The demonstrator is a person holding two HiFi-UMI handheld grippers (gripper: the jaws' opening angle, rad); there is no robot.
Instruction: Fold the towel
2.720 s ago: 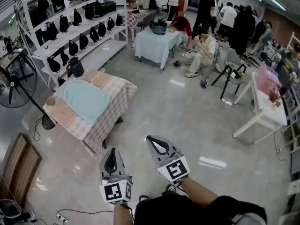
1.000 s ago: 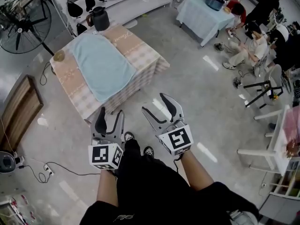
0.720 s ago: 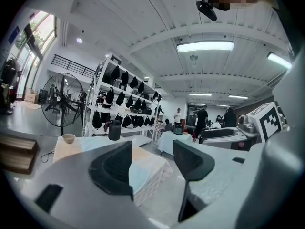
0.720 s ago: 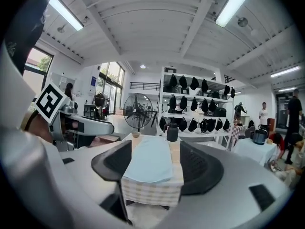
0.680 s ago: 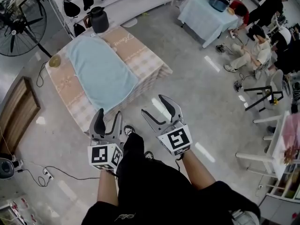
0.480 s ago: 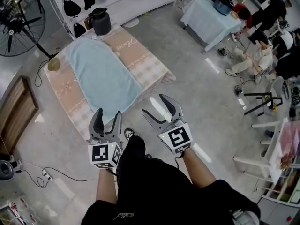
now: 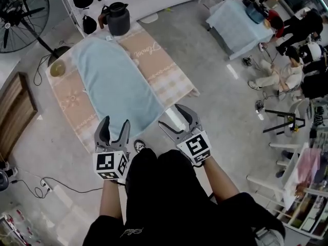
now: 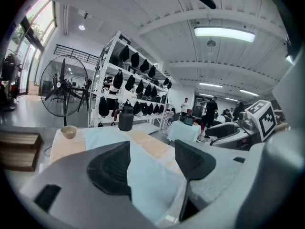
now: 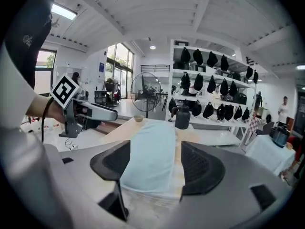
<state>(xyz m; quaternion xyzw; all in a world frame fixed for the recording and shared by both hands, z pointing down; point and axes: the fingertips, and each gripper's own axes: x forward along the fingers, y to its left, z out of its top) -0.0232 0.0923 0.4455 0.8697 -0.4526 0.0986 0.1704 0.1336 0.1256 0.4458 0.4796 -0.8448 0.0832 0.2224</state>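
Observation:
A light blue towel (image 7: 115,86) lies spread flat along a table (image 7: 169,81) that has a pink checked cloth. Its near end reaches the table's front edge. My left gripper (image 7: 115,128) is held just short of that edge, at the towel's near corner. My right gripper (image 7: 179,120) hovers off the table's front right corner. Both sets of jaws are opening, with nothing between them and apart from the cloth. The left gripper view shows the towel (image 8: 150,190) beyond the left gripper (image 8: 152,149). The right gripper view has the towel (image 9: 152,132) ahead of the right gripper (image 9: 155,151).
A black jug (image 7: 119,18) stands at the table's far end and a small bowl (image 7: 57,68) at its far left corner. A fan (image 7: 18,6) and a wooden board (image 7: 15,111) are to the left. Several people and a blue-clothed table (image 7: 241,24) are at the right.
The table and towel have drawn nearer in the head view. Both grippers have come forward and down to the table's front edge, still holding nothing.

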